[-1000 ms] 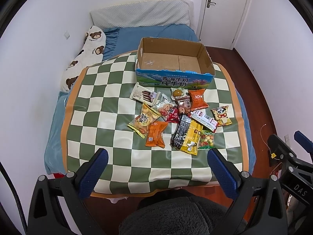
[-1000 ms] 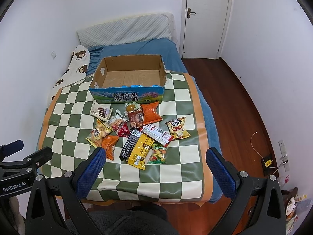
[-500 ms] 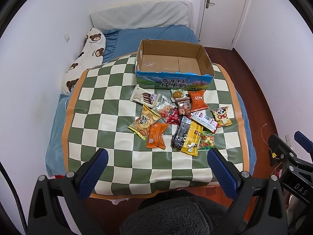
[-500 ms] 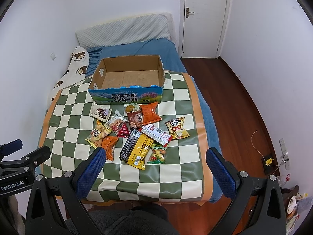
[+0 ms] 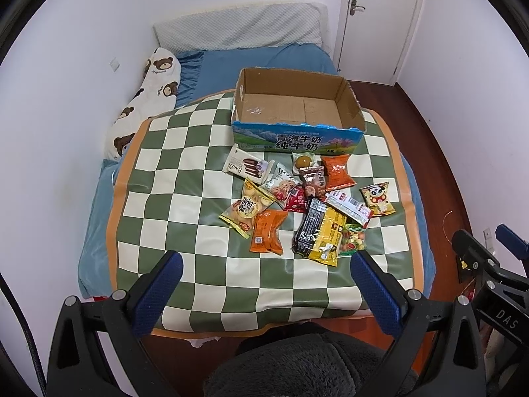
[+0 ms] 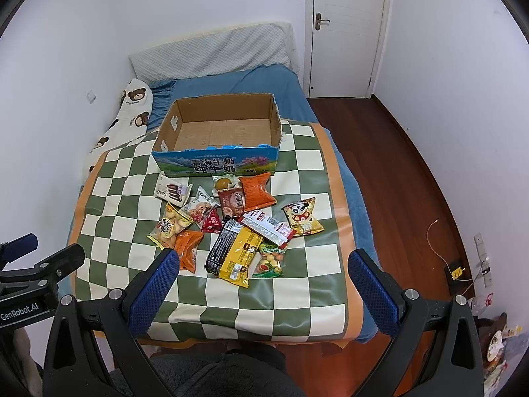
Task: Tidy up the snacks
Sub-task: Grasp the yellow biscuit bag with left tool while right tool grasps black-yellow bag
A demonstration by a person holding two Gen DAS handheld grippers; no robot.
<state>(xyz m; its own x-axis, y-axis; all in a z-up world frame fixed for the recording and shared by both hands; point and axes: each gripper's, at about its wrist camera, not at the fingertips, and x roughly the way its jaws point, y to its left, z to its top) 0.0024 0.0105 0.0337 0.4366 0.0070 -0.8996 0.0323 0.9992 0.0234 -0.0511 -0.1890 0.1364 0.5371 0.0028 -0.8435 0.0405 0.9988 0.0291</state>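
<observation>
Several snack packets (image 5: 307, 205) lie in a loose pile on a green and cream checkered mat (image 5: 185, 192); the pile also shows in the right wrist view (image 6: 238, 225). Behind it stands an empty open cardboard box (image 5: 297, 109) with a blue printed front, which also shows in the right wrist view (image 6: 218, 132). My left gripper (image 5: 264, 264) is open and empty, held above the mat's near edge. My right gripper (image 6: 263, 264) is open and empty, near the pile's front. An orange packet (image 5: 267, 231) and a yellow packet (image 5: 327, 235) lie nearest.
The mat covers a bed with a blue sheet (image 5: 258, 56), a bear-print pillow (image 5: 145, 99) at left and a grey pillow (image 5: 238, 29) at the head. White walls close in at left. A wooden floor (image 6: 396, 165) and a door (image 6: 344, 26) are at right.
Both views have shifted slightly: the box and snacks sit a little lower and nearer in frame. Nothing on the mat has moved. Both grippers stay open.
</observation>
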